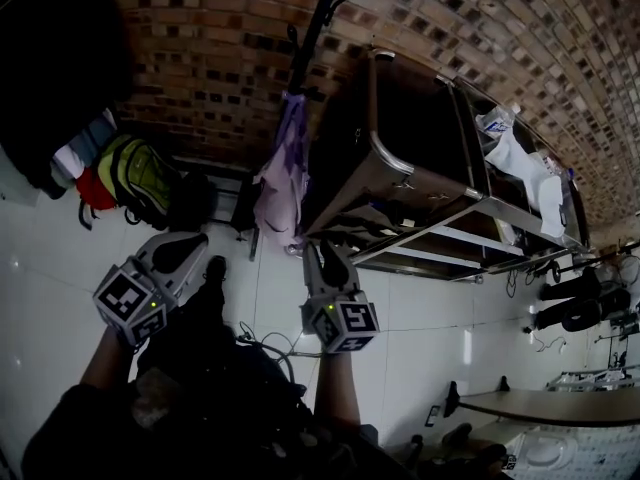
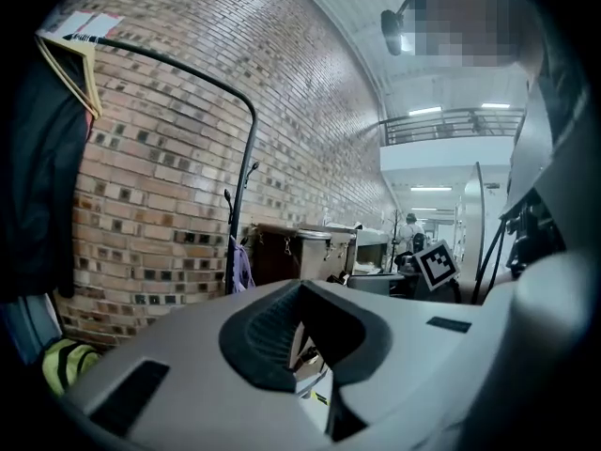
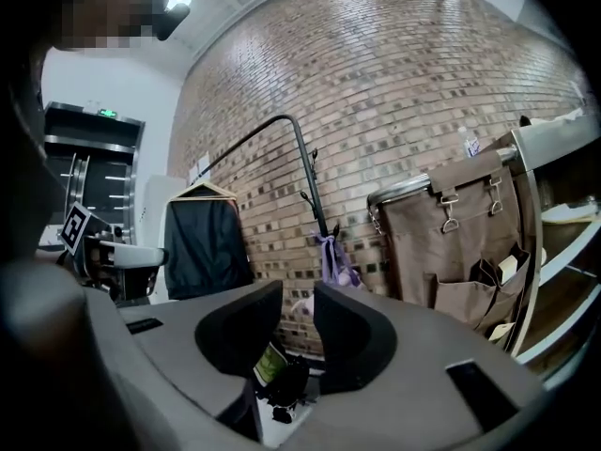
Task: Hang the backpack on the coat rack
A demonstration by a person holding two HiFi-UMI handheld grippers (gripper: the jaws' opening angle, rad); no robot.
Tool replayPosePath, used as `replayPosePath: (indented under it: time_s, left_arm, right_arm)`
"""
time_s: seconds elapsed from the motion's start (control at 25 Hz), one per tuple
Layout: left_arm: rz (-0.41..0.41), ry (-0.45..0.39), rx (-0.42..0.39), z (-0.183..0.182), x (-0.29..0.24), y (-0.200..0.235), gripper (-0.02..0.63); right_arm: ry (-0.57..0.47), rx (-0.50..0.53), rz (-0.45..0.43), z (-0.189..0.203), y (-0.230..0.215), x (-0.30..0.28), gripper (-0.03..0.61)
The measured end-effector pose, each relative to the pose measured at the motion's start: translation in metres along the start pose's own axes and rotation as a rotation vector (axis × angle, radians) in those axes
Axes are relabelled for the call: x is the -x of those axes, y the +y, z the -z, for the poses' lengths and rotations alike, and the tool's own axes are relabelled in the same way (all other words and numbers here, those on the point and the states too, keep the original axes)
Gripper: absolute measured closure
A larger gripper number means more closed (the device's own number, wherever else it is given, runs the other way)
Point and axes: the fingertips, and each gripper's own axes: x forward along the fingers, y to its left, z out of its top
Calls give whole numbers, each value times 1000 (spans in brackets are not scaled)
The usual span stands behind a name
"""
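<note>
- The backpack (image 1: 140,173) lies on the floor (image 1: 40,268) against the wall (image 1: 200,48), left of the rack (image 1: 312,28) and well apart from both grippers. Nothing of ours hangs yet.
- Our left gripper (image 2: 300,294) has its jaws meeting at the tips with nothing in them. Our right gripper (image 3: 298,294) has its jaws apart and empty, and the backpack shows far off through the gap.
- With the left jaws together, we judge we would only shove the backpack. They must part before we reach for a strap.
- If we pinch loose fabric instead of the top loop, the backpack could slip out as we lift it toward a hook.
- A purple item (image 1: 280,173) already hangs on the rack. Swinging the backpack in could snag it or knock it down, and a heavy load on one side might tip the thin pole.
- Cables (image 1: 270,343) trail on the floor close to us, so a careless step could catch them.
- Dark clothes (image 1: 45,68) hang just left of the backpack, and the cart (image 1: 400,158) stands close on the rack's right. The rack's free sides are toward us and to its left.
- The tiles between us and the wall look open, so we can walk straight to the backpack. The carry from there to the rack is short and runs along the wall.
</note>
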Motion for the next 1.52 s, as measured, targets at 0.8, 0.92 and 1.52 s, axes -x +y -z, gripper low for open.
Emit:
replayPosePath:
  time_s: [0.8,0.92,1.52]
  left_arm:
    - [58,-3,-1,-5,31,-28,588]
    - [55,-10,8,-5,48,-20,588]
    - [78,-31,49,-4,97,-8,588]
  right_arm:
    - [-30,5,-13,-15,52,42,577]
    - [-7,30,-26,-10,79,37,577]
    - [30,139,-22,-12,145,38,577]
